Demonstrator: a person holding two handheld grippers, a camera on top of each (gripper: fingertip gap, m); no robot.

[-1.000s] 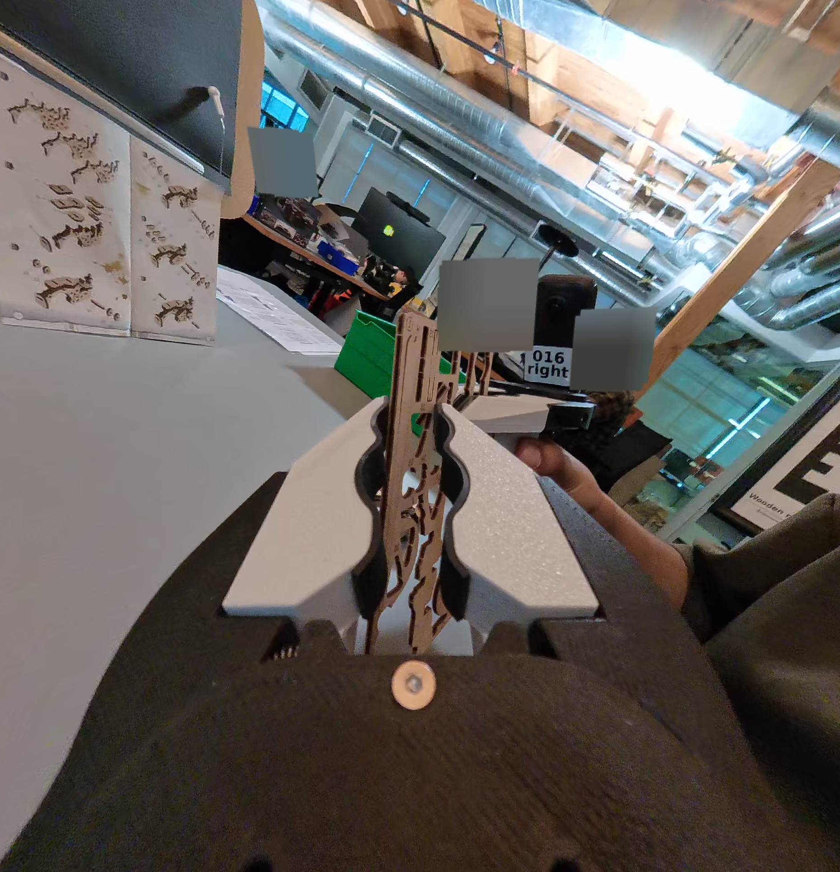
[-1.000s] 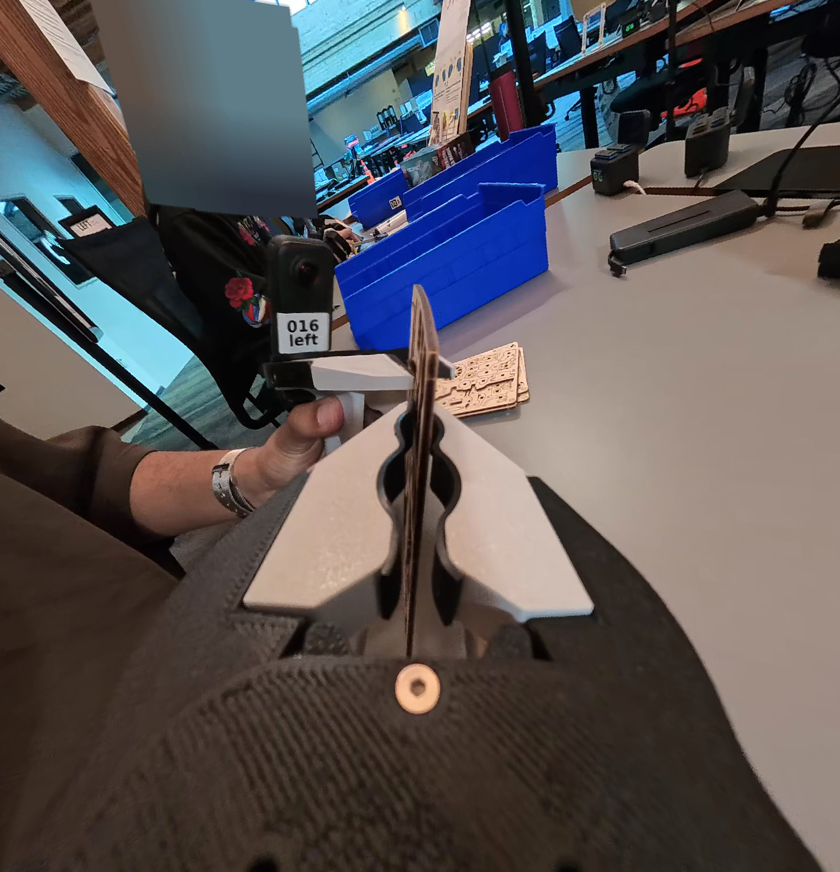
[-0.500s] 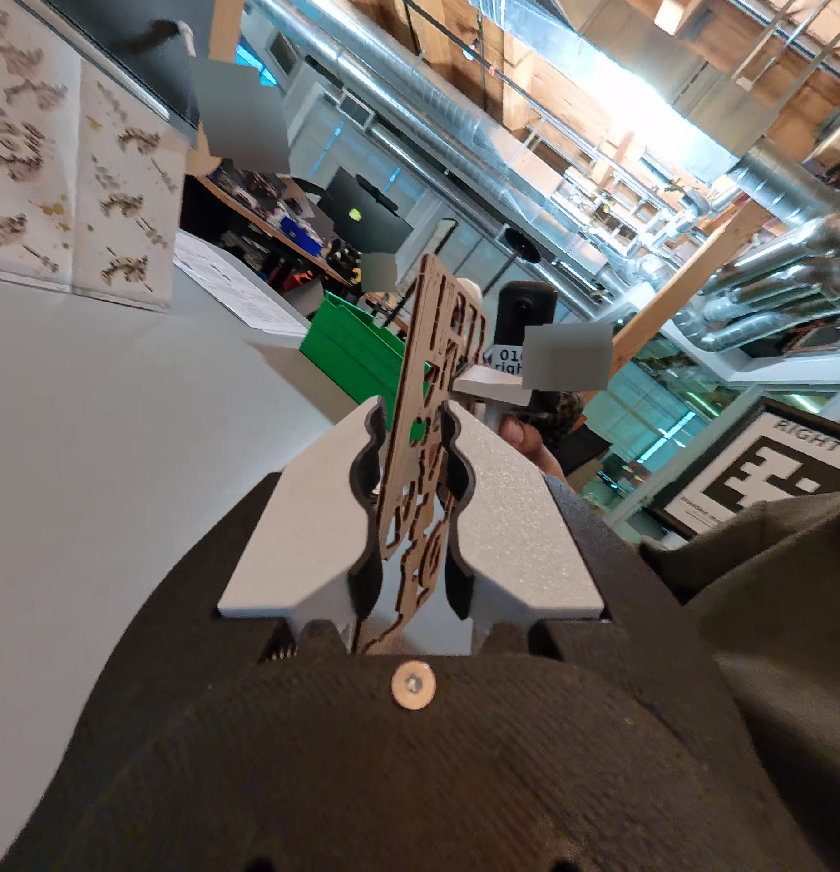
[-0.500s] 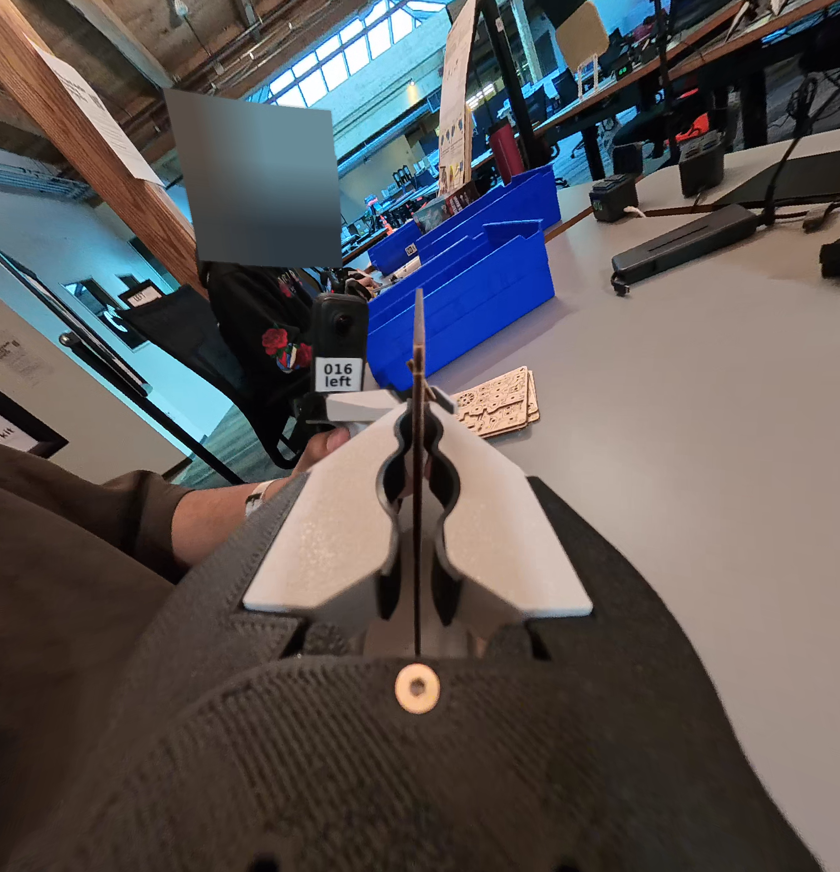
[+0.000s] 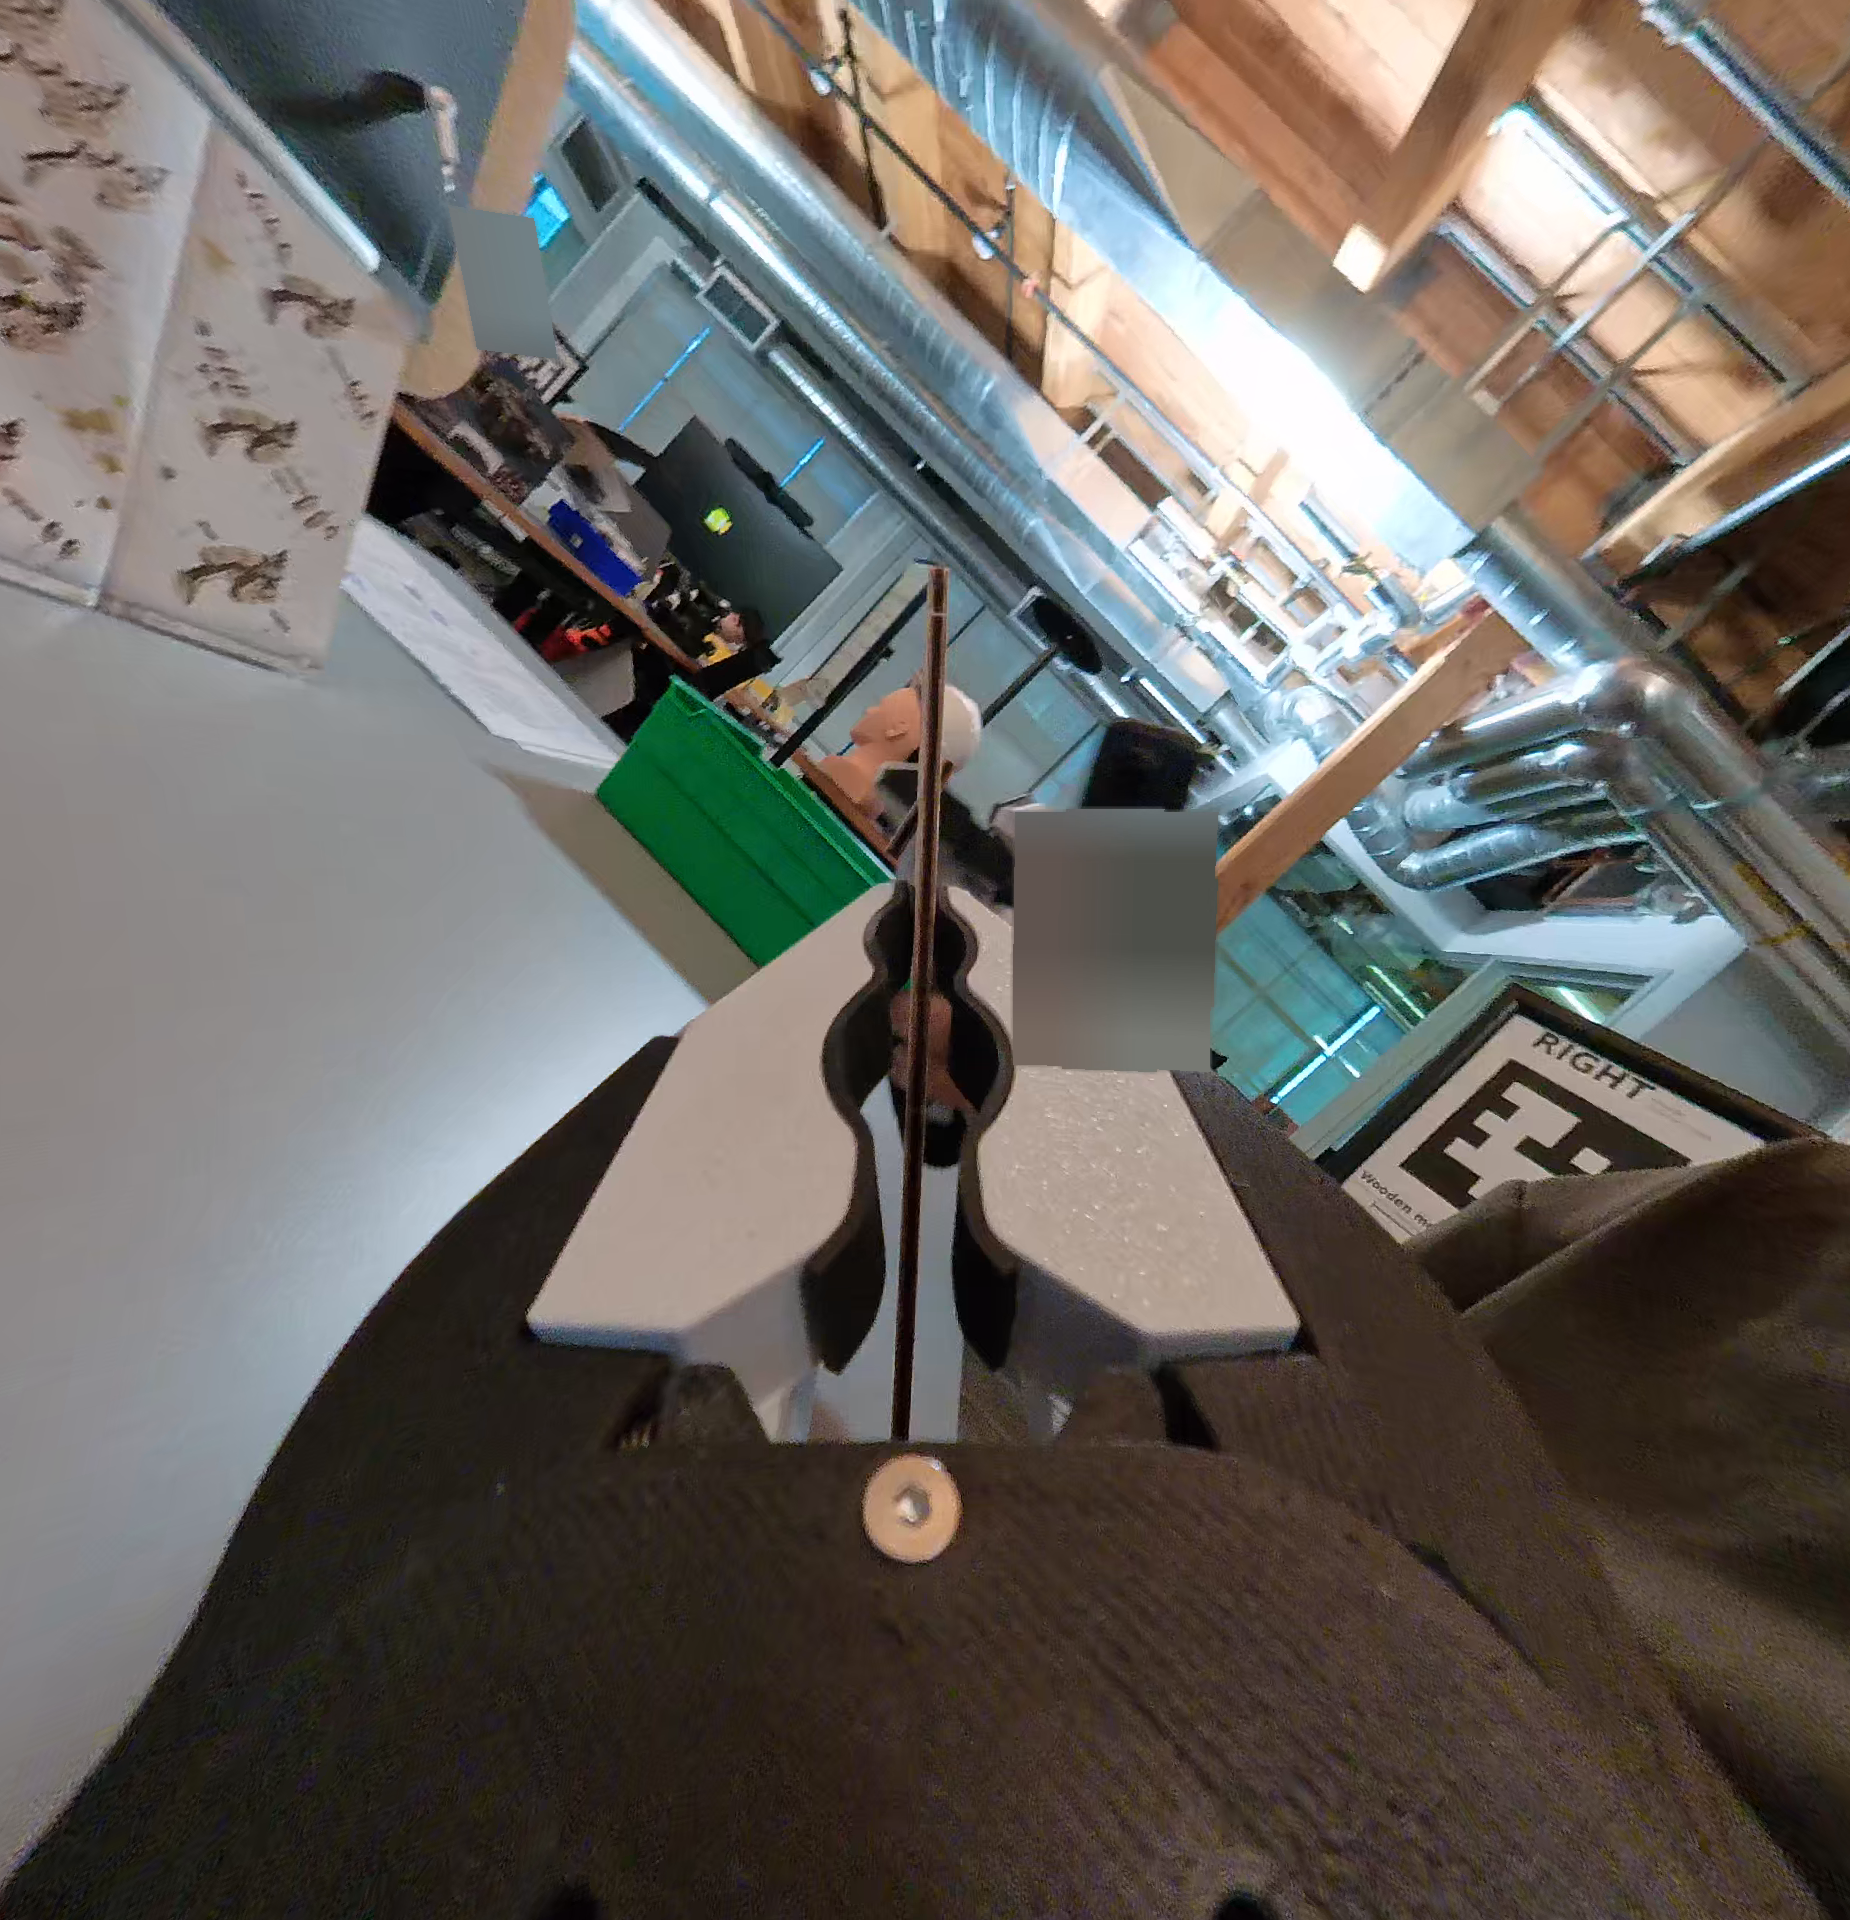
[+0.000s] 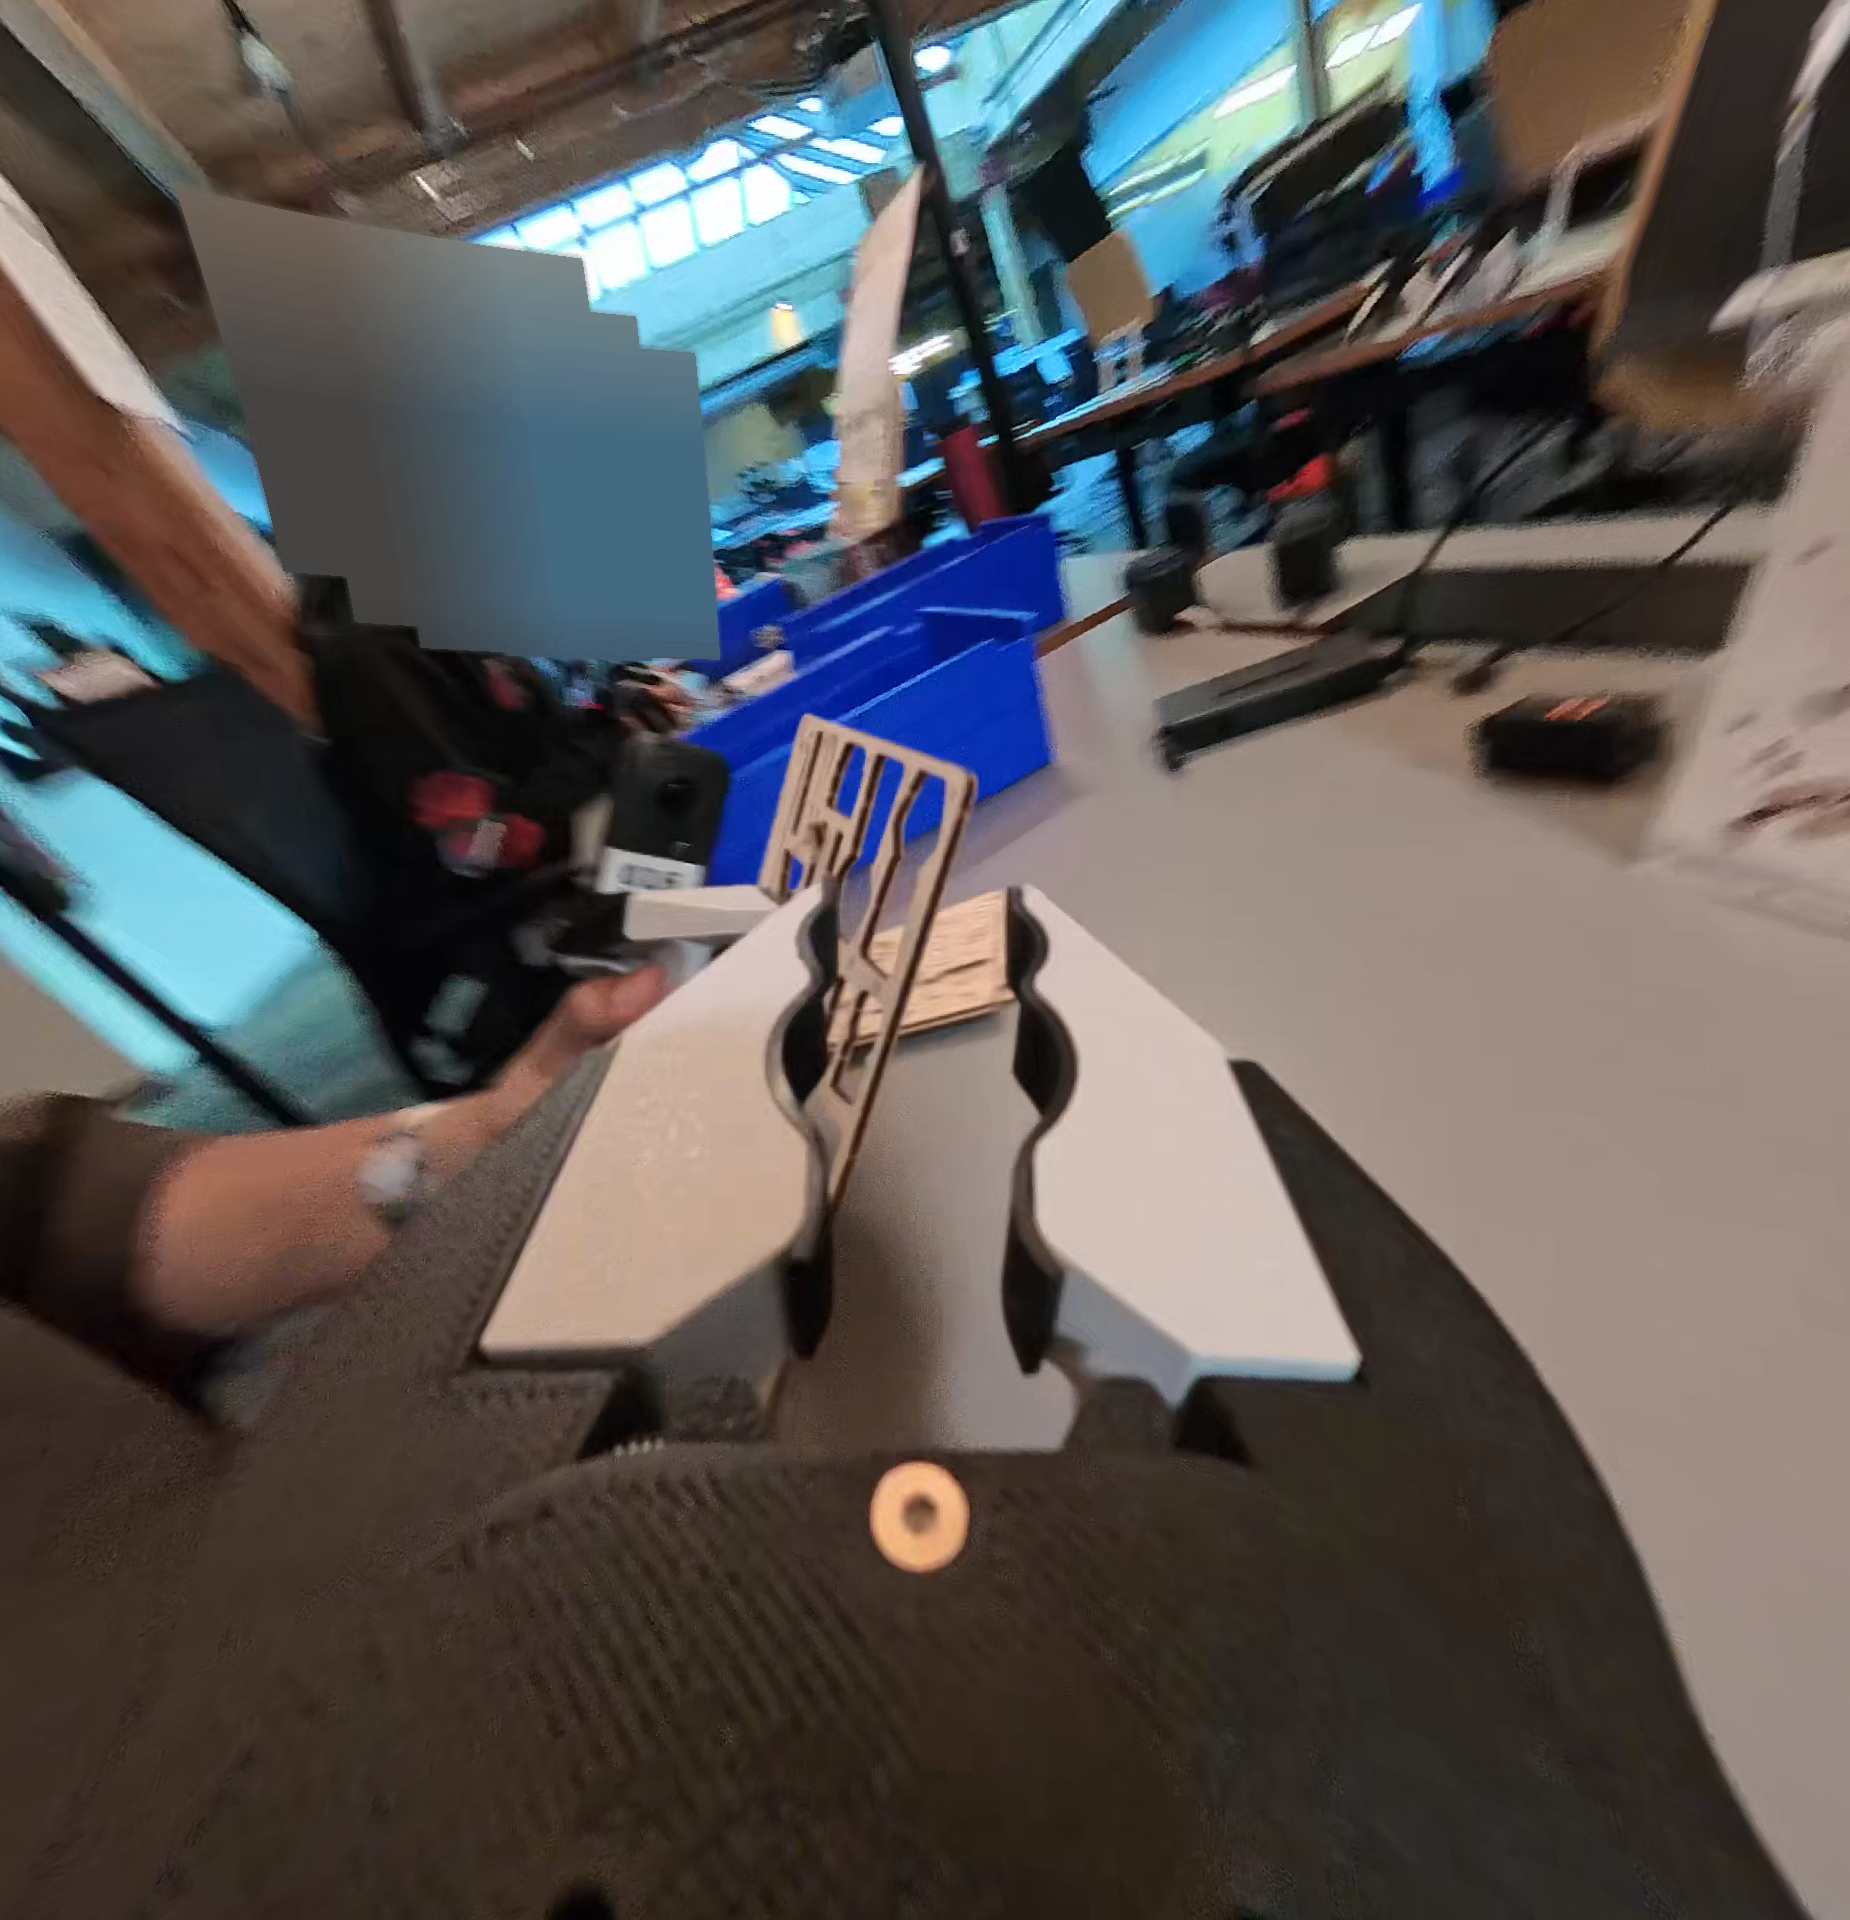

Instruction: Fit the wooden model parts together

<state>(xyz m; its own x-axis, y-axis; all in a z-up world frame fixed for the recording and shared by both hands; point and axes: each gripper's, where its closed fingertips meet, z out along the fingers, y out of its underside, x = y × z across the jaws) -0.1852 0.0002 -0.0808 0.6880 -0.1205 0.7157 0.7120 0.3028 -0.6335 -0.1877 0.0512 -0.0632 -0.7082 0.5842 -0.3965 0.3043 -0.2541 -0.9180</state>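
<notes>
A thin laser-cut wooden sheet (image 5: 923,935) stands edge-on between the fingers of my left gripper (image 5: 926,909), which is shut on it. In the right wrist view the same sheet (image 6: 879,821) shows its cut-out face. It leans against the inner pad of the left-hand finger (image 6: 692,1122) of my right gripper (image 6: 919,914), which is open with its jaws wide apart. The left gripper (image 6: 734,914) reaches in from the left and holds the sheet's far side. A stack of wooden sheets (image 6: 962,966) lies on the grey table (image 6: 1420,987) behind.
Blue bins (image 6: 900,707) stand beyond the stack, and black devices (image 6: 1565,738) with cables lie at the right. A green bin (image 5: 734,831) and upright instruction sheets (image 5: 173,364) stand at the table's far side. A person's forearm (image 6: 277,1216) is at the left. About 6 cm separates my left fingertips from my right.
My right gripper has opened and let go of the wooden sheet. My left gripper keeps hold of it, and it now shows edge-on in the left view. Both views have swung.
</notes>
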